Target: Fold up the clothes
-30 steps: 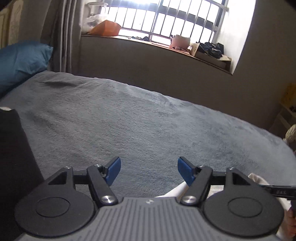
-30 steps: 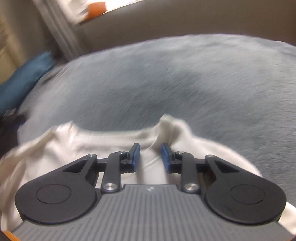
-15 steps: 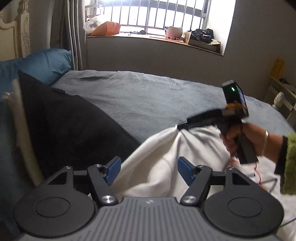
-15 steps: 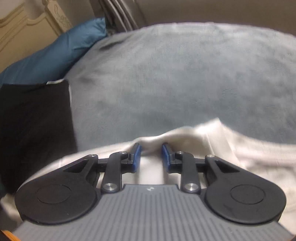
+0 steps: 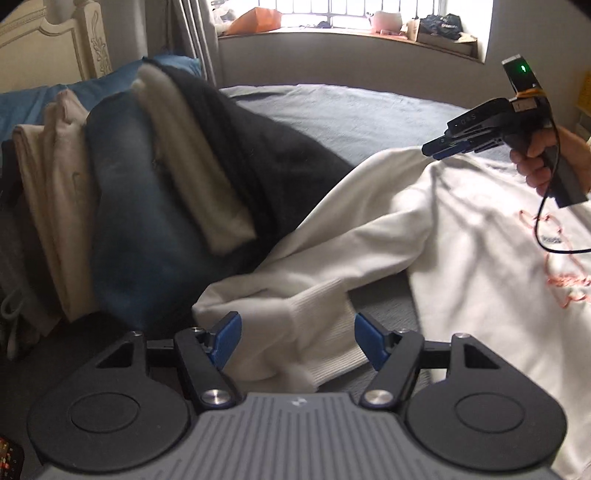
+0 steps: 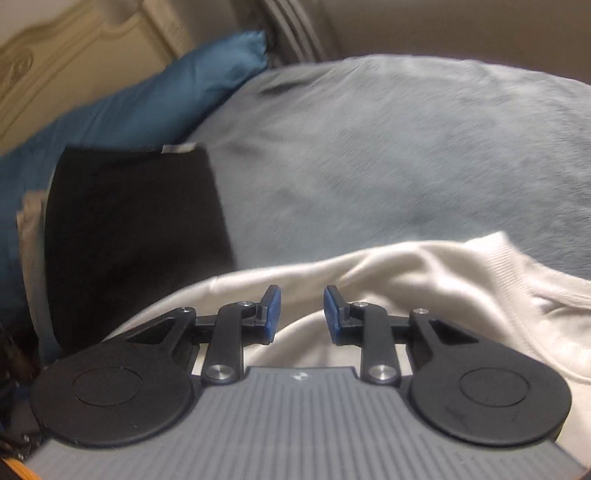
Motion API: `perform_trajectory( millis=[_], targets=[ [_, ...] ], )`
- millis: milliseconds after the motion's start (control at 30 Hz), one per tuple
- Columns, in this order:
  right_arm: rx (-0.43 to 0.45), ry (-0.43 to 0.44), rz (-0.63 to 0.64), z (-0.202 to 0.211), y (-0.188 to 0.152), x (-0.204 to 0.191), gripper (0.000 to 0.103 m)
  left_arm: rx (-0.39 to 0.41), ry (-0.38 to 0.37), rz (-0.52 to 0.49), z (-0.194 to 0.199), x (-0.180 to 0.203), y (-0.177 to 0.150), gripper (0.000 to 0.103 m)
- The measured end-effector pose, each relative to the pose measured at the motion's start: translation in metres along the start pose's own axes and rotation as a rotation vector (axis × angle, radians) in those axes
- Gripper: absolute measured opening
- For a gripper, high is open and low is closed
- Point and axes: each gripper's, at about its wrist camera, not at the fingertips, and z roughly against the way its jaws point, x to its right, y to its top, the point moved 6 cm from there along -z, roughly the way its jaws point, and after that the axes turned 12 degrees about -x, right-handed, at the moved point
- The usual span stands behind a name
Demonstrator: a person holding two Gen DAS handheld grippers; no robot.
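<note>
A white sweatshirt (image 5: 461,236) with pink lettering lies spread on the grey bed blanket (image 5: 351,110). Its ribbed sleeve cuff (image 5: 321,332) rests between the fingers of my left gripper (image 5: 297,341), which stands open around it. A hand holds my right gripper (image 5: 439,149) at the far shoulder, where the cloth peaks up to its tips. In the right wrist view that gripper (image 6: 302,314) is shut on a bunched fold of the sweatshirt (image 6: 424,273), with a narrow gap left between the pads.
A leaning stack of folded clothes (image 5: 129,206), beige, blue denim, cream and black, fills the left. Its black top piece (image 6: 136,236) lies beside a blue pillow (image 6: 166,96). A carved headboard (image 5: 55,40) and a cluttered windowsill (image 5: 351,33) are behind.
My left gripper swung from the bare blanket down to the sleeve, so the cuff now lies between its fingers. The right gripper kept its hold and carried the shoulder toward the pillow side.
</note>
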Motion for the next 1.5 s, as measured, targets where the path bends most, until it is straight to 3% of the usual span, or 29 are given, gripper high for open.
perform_trajectory(
  millis=[67,200,300,433,567,700,833,933,1033,1200,1300,1400,1433,1500],
  targets=[
    [-0.03,-0.033,-0.003,-0.027,0.01,-0.005,0.024,-0.005,0.009,0.001,-0.008,-0.002,-0.001,0.069],
    [0.038,-0.018,-0.15,-0.048,0.035,0.006,0.021,0.013,-0.028,0.041,-0.011,-0.007,-0.005,0.069],
    [0.069,0.015,-0.243,-0.032,0.037,0.012,0.022,0.016,-0.062,0.072,-0.006,-0.014,-0.013,0.069],
    [0.092,-0.002,-0.236,0.009,0.03,0.012,0.024,0.029,-0.094,0.135,0.004,-0.022,-0.026,0.071],
    [0.07,0.072,-0.248,0.044,0.012,-0.004,0.027,0.067,-0.122,0.204,0.009,-0.029,-0.041,0.073],
    [-0.058,0.169,-0.124,0.056,-0.018,-0.064,0.031,0.107,-0.123,0.224,0.01,-0.031,-0.056,0.073],
    [-0.237,0.236,0.095,0.041,-0.06,-0.147,0.042,0.146,-0.129,0.189,0.009,-0.024,-0.069,0.071],
    [-0.236,0.149,0.41,0.031,-0.09,-0.211,0.049,0.164,-0.17,0.163,0.01,-0.019,-0.077,0.063],
    [-0.168,0.063,0.713,0.021,-0.116,-0.26,0.053,0.161,-0.283,0.212,0.012,-0.022,-0.084,0.052],
    [-0.139,-0.027,0.948,-0.013,-0.143,-0.294,0.053,0.151,-0.48,0.433,0.009,-0.046,-0.096,0.04],
    [-0.195,-0.083,0.933,-0.033,-0.144,-0.295,0.04,0.142,-0.539,0.501,0.008,-0.054,-0.106,0.04],
    [-0.204,-0.094,0.894,-0.03,-0.146,-0.294,0.018,0.132,-0.598,0.569,0.007,-0.063,-0.115,0.041],
    [-0.202,-0.097,0.885,-0.027,-0.146,-0.293,0.008,0.129,-0.618,0.592,0.007,-0.066,-0.118,0.044],
    [-0.199,-0.077,0.829,-0.018,-0.143,-0.289,0.004,0.114,-0.646,0.626,0.004,-0.067,-0.124,0.054]
  ],
)
